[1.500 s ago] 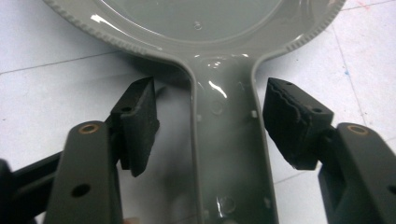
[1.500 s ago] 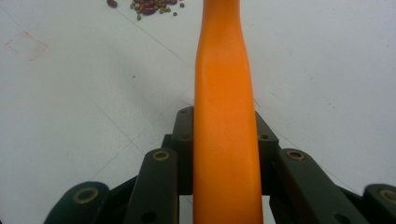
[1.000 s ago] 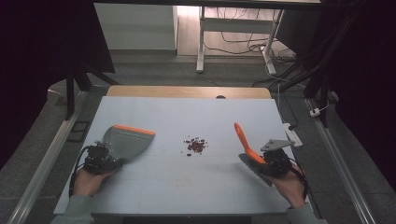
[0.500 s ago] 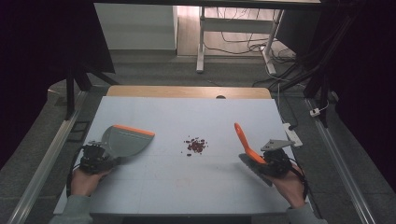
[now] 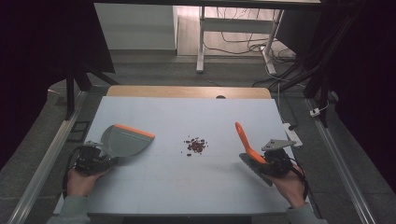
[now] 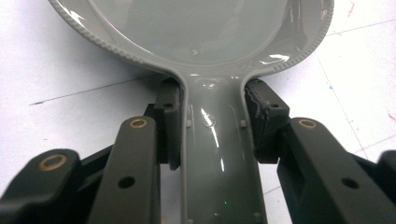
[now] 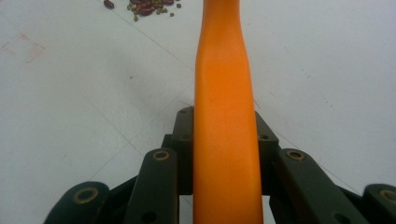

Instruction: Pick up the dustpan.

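In left gripper: empty dustpan; beans on table.

My dustpan was glossy grey plastic, smooth enough to throw back highlights, with a fine ribbed edge round its bowl and an orange lip at centre left of the high view. Its handle shone the same way between my left gripper's matt black jaws, whose pivots looked like brass. The brush handle was smooth orange plastic with a soft satin sheen. The table was a matt, pale surface, faintly scuffed and lined, with a bare wood strip along its far edge.
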### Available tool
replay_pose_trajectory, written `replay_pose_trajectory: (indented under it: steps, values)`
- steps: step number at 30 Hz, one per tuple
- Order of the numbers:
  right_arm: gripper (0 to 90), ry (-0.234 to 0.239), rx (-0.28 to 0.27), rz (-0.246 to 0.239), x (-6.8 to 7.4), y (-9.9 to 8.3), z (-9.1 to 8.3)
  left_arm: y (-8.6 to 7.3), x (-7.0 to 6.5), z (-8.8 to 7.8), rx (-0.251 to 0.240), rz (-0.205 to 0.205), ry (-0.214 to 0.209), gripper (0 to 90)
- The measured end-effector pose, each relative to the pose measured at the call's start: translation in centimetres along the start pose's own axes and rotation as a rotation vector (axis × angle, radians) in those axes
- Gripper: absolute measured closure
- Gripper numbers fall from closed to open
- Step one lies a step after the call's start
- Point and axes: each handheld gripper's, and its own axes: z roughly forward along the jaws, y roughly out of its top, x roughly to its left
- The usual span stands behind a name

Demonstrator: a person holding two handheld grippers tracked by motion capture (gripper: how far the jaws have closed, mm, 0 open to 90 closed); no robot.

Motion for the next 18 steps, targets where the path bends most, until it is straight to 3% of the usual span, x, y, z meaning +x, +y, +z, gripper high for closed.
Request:
replay_pose_trajectory:
  steps: [18]
  values:
    - [70.5, -0.002, 0.001, 0.003, 0.0, 0.0, 0.0, -0.3, 0.5, -1.4, -0.111, 0.035, -0.038, 62.0]
